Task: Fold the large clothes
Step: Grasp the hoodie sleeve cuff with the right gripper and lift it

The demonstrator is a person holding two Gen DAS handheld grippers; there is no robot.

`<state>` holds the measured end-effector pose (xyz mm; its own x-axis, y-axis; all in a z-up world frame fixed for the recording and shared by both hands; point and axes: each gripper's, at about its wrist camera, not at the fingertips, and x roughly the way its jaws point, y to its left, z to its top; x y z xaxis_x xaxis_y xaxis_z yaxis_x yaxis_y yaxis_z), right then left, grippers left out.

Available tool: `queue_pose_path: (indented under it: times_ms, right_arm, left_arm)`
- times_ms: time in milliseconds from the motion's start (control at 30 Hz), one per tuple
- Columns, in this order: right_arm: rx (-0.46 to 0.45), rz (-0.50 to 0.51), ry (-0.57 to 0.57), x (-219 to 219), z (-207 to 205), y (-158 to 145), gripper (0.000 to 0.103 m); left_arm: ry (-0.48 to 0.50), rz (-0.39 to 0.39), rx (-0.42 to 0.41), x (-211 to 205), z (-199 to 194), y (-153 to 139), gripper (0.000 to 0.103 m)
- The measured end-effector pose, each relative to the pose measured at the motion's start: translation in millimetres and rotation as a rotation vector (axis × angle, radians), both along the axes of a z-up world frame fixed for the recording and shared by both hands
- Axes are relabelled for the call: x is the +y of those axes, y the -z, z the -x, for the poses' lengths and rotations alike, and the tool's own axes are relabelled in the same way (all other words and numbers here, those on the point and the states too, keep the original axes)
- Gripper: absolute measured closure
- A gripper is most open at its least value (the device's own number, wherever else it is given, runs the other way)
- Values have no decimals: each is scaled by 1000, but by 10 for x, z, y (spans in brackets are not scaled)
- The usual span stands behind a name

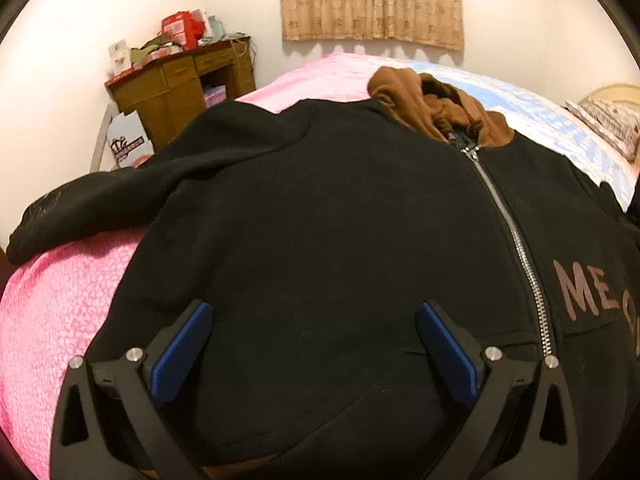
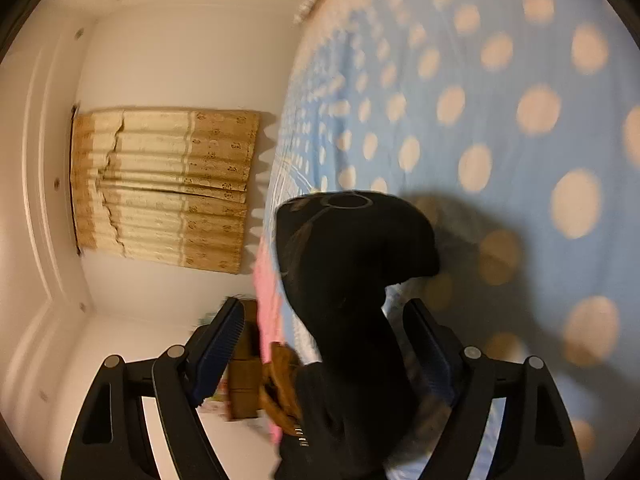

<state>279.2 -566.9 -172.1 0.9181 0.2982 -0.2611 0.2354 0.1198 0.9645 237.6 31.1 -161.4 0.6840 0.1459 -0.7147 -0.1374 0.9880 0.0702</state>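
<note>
left tongs (image 1: 314,344) wide apart over black hoodie (image 1: 320,220), right tongs (image 2: 324,344) spread around sleeve (image 2: 352,272)

The left tongs (image 1: 314,354) are standing wide open, with the blue pads (image 1: 180,354) well apart and gripping nothing. The right tongs (image 2: 324,354) are rolled sideways, also spread open, and their pads (image 2: 218,354) are not clamping.

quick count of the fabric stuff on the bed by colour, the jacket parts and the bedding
black: 1, the jacket body
brown: 1, the jacket's hood
pink: 1, the bedspread
blue with pale dots: 1, the sheet
total: 4
</note>
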Motion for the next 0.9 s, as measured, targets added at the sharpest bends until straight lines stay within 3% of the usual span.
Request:
queue_pose_path:
  times_ms: [133, 267, 333, 367, 400, 533, 633, 733, 767, 900]
  right_arm:
    - [-127, -161, 8, -75, -260, 302, 21]
    - [-145, -201, 31, -194, -439, 506, 21]
    - [-200, -209, 80, -308, -414, 485, 38]
    - [-208, -156, 101, -369, -368, 400, 64]
    - [-209, -82, 124, -409, -323, 273, 80]
    - [-248, 144, 93, -394, -179, -371, 87]
    - [-207, 379, 61, -174, -88, -964, 89]
    - [-192, 688, -5, 430, -9, -1599, 90]
    - [-198, 745, -26, 619, -28, -1731, 90]
    - [-212, 1084, -182, 1986, -83, -2213, 91]
  left_arm:
    - [7, 29, 1, 62, -40, 14, 0]
    - [6, 20, -1, 43, -55, 21, 0]
    - [5, 16, -3, 29, -65, 25, 0]
    - [5, 16, -3, 28, -66, 26, 0]
    - [5, 15, -4, 27, -66, 26, 0]
    - [5, 16, -8, 25, -64, 27, 0]
    - [6, 19, -12, 33, -62, 27, 0]
    - [9, 29, -17, 47, -52, 25, 0]
    - [11, 34, -19, 52, -50, 25, 0]
    - [26, 67, -28, 88, -33, 9, 0]
